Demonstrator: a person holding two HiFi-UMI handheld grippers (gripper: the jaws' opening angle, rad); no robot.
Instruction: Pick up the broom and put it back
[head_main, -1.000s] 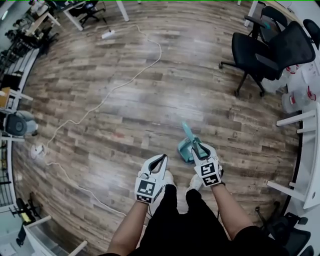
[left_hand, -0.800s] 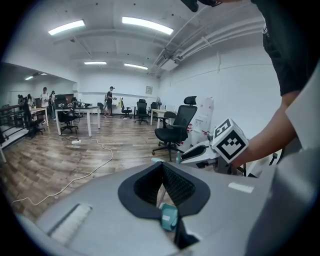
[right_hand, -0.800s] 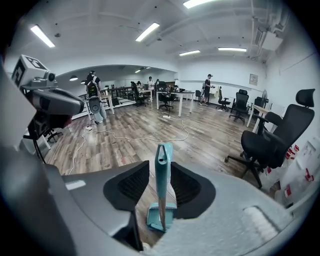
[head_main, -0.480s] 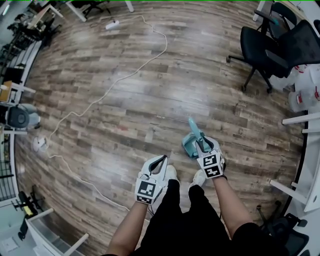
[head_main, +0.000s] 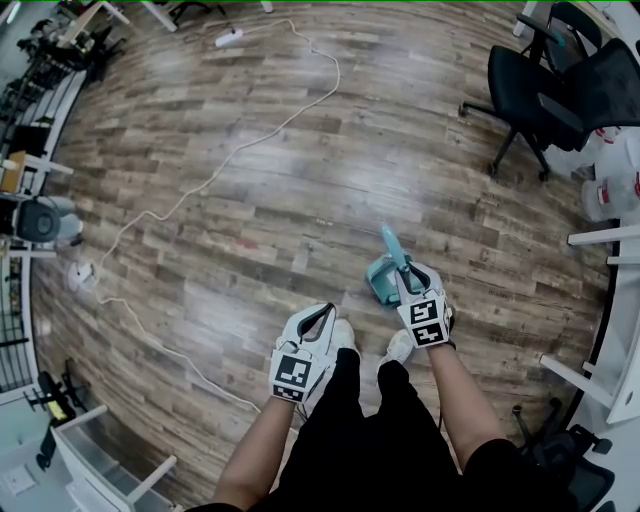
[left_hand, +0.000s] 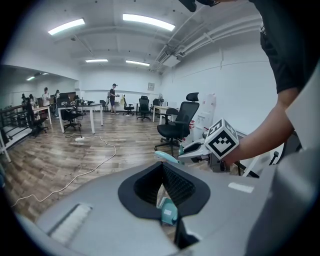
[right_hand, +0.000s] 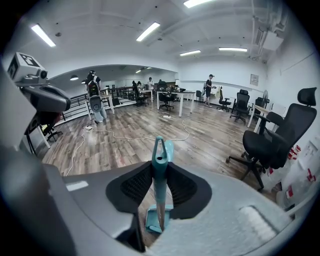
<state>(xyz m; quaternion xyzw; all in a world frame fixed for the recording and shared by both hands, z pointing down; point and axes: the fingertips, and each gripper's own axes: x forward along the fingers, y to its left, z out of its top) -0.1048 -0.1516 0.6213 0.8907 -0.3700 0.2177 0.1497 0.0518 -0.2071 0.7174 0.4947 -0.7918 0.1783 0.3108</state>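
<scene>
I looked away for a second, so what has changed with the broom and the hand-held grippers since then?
On the right hand-held gripper the jaws have just been closing onto the teal handle of the broom, which is now clamped between them. The broom still stands on the floor, and the left hand-held gripper stays shut and empty.

This is an open-plan office. Black swivel chairs (head_main: 540, 85) stand on a wood-plank floor (head_main: 300, 210). White desks (right_hand: 175, 94) run in rows, with people at the far end. Long ceiling lights (left_hand: 145, 21) hang overhead, and a white extension cable (head_main: 250, 140) trails across the floor.
</scene>
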